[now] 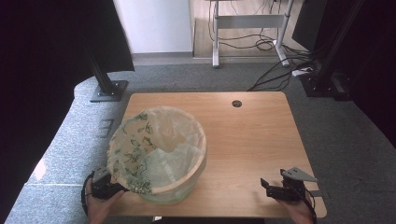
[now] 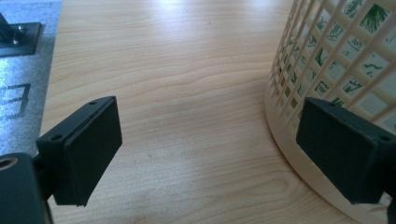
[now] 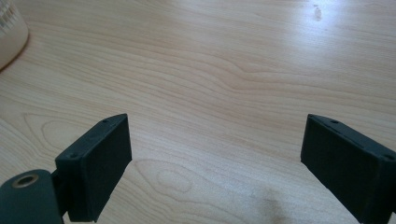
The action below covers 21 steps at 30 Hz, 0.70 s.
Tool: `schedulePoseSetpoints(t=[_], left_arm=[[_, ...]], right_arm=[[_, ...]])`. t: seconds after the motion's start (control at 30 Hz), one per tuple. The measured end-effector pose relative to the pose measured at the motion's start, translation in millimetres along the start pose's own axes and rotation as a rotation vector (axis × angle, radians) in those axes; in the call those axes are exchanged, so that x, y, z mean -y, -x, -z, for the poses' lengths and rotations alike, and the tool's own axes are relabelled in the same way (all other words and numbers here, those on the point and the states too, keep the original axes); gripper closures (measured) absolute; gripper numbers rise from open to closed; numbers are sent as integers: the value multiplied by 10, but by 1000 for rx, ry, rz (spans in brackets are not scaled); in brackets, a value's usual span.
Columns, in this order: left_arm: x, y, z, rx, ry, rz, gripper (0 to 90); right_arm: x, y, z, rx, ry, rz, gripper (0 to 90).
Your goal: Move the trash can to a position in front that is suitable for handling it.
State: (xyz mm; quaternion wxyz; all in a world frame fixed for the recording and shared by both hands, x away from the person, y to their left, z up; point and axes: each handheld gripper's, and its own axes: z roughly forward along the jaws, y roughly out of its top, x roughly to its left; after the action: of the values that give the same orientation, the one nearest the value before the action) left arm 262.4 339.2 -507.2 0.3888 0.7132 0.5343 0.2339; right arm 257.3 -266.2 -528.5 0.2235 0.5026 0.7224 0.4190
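A cream lattice basket [image 1: 194, 173] lined with a green-printed plastic bag [image 1: 140, 140] stands on the left half of the wooden table [image 1: 252, 140]. My left gripper [image 1: 119, 189] is at the table's near left corner, right beside the basket's wall, jaws wide apart and nothing between them. In the left gripper view the left gripper [image 2: 210, 154] is open over bare wood, and the basket's lattice wall [image 2: 327, 60] rises just behind its right-hand jaw. My right gripper [image 1: 268, 186] rests near the front right edge, open; in its own view the right gripper [image 3: 215, 158] frames bare tabletop.
A round cable hole [image 1: 236, 103] sits near the table's far edge. A black stand base [image 1: 109, 90] is on the carpet at the far left. A desk frame and cables [image 1: 271, 44] lie beyond the table. The basket's foot [image 3: 11, 35] shows at the upper left of the right gripper view.
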Motion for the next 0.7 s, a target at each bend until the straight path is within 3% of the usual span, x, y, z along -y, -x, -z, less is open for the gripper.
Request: schedulePoseSetpoints(t=[0.13, 0.27, 0.33, 0.4, 0.7], left_arm=[[28, 23, 104, 3, 26, 32, 69], [84, 123, 232, 24, 38, 10, 62], [69, 164, 265, 7, 44, 9, 64], [27, 222, 286, -45, 57, 46, 73], [-25, 440, 256, -100, 42, 77, 79]], right_arm=[[-12, 65, 23, 4, 15, -11, 97], [-25, 78, 38, 6, 15, -10, 101], [-52, 74, 43, 9, 26, -10, 105], [-57, 56, 45, 10, 35, -9, 110], [-52, 30, 33, 9, 31, -10, 119]])
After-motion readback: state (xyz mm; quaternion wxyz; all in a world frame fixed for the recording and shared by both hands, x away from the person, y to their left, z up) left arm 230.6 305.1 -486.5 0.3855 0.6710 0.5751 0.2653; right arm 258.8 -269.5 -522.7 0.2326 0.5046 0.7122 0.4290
